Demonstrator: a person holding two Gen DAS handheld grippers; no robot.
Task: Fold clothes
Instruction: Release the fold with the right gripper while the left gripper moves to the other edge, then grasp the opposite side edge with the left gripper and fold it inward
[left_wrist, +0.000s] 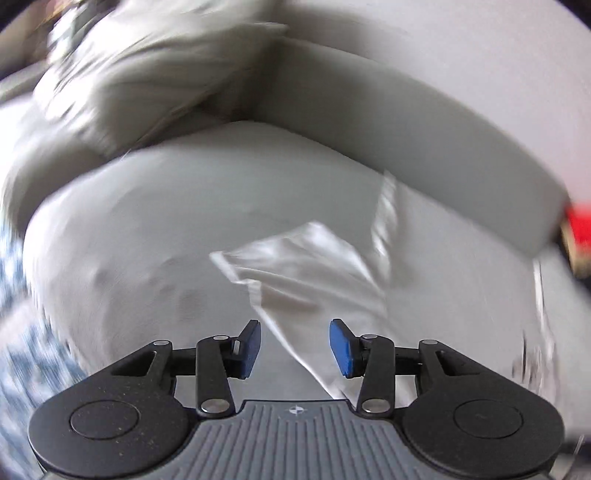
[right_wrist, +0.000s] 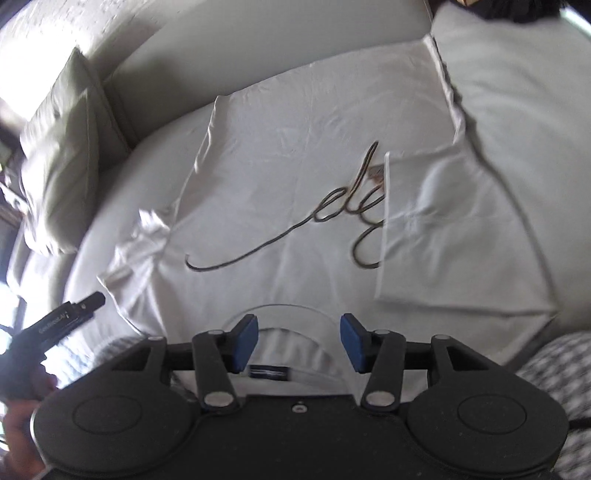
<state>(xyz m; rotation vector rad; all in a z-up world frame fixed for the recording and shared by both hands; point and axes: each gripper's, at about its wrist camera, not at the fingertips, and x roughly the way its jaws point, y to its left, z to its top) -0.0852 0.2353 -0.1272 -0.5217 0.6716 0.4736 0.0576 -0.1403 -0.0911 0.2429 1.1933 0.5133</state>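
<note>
A white T-shirt (right_wrist: 295, 166) with dark script lettering (right_wrist: 332, 214) lies flat on a pale grey sofa seat (right_wrist: 517, 92). Its right sleeve side (right_wrist: 443, 229) is folded in over the lettering. The collar (right_wrist: 291, 332), with a dark label, lies just under my right gripper (right_wrist: 300, 341), which is open and presses on nothing. In the blurred left wrist view, my left gripper (left_wrist: 295, 349) is open above a loose white sleeve (left_wrist: 303, 266). The sleeve's edge runs below and between the pads, unpinched. A hand (right_wrist: 18, 424) holds the left tool's black body (right_wrist: 62, 321) at the shirt's left side.
A pale cushion (right_wrist: 62, 147) leans against the sofa back (left_wrist: 406, 122) at the far left. Blue-and-white patterned fabric (right_wrist: 561, 387) lies at the near edge. Something red (left_wrist: 580, 229) shows past the sofa's right end.
</note>
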